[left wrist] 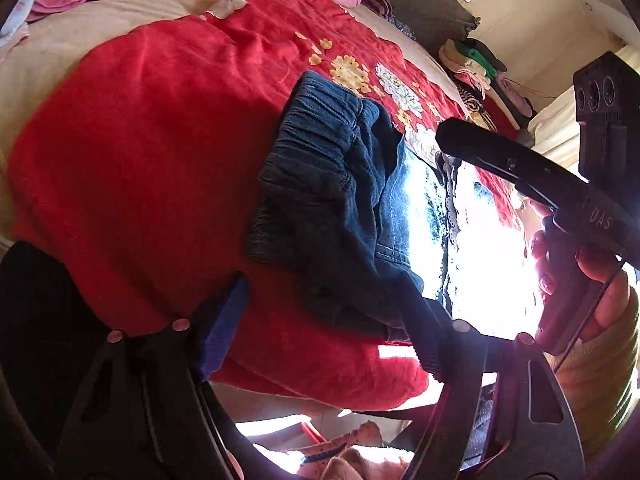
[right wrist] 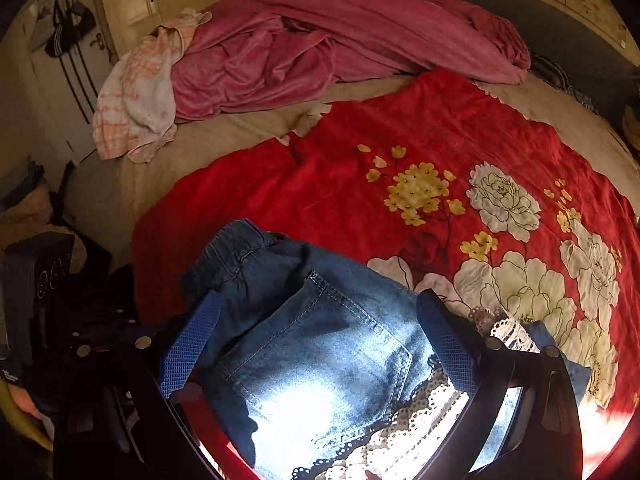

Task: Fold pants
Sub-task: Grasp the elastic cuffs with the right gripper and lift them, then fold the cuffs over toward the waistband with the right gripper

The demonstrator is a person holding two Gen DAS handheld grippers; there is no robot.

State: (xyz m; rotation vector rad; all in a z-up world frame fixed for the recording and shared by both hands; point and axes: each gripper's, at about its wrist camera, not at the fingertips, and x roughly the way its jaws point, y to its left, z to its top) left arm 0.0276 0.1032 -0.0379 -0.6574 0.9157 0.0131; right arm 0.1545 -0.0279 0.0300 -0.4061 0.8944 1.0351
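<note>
Blue denim pants [left wrist: 340, 200] lie bunched and partly folded on a red flowered blanket [left wrist: 140, 140], elastic waistband toward the far side. White and black lace trim [right wrist: 400, 420] shows at their sunlit end. My left gripper [left wrist: 320, 292] is open over the near corner of the pants. Its blue left pad [left wrist: 224, 320] is over the blanket, and its dark right finger [left wrist: 424, 340] is at the denim's edge. My right gripper [right wrist: 318, 296] stands wide open above the pants [right wrist: 320, 340], with a blue pad on each side. A hand [left wrist: 592, 280] holds it.
A crumpled pink blanket [right wrist: 320, 48] and a white-and-orange towel [right wrist: 136, 100] lie at the far side of the bed on a beige sheet [right wrist: 200, 140]. Folded clothes [left wrist: 476, 68] are stacked beside the bed. Wardrobe doors [right wrist: 132, 4] stand behind. More cloth [left wrist: 352, 448] lies below the bed edge.
</note>
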